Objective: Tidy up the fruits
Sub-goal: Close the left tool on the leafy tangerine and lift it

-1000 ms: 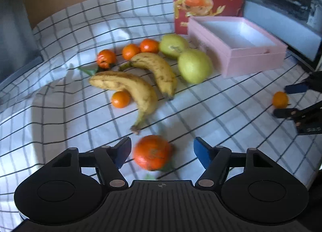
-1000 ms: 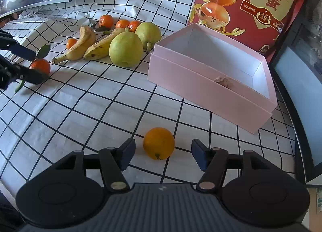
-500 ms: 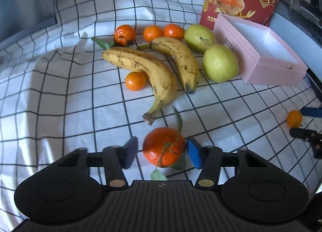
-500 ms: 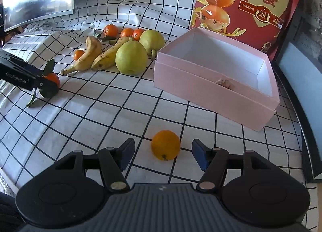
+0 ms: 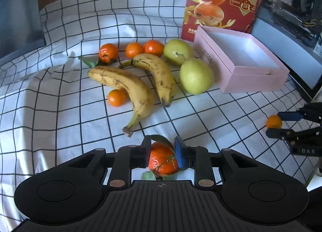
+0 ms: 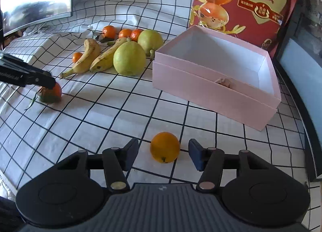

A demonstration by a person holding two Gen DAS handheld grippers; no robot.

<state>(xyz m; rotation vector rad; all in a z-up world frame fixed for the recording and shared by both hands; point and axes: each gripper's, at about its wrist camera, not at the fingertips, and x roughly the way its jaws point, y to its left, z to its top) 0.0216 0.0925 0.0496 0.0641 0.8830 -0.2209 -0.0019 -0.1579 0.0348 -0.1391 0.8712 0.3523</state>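
on my left, the left gripper (image 5: 162, 152) has its pads pressed onto both sides of a leafy mandarin (image 5: 163, 161), which sits on the checked cloth (image 5: 60, 111) over the worktop. ahead of it i see two bananas (image 5: 128, 87) side by side, a small mandarin (image 5: 116, 97) touching the nearer one, three more mandarins (image 5: 132, 50) in a row behind, and two green pears (image 5: 196, 79) just beside the open pink box (image 5: 251, 83). the box stands in front of a red snack bag (image 5: 223, 0). further right, my right gripper (image 6: 163, 154) is spread wide, with a small orange (image 6: 165, 147) lying on the cloth between its fingers, touching neither as far as i can tell. the orange rests near the box's front wall, well apart from the fruit pile.
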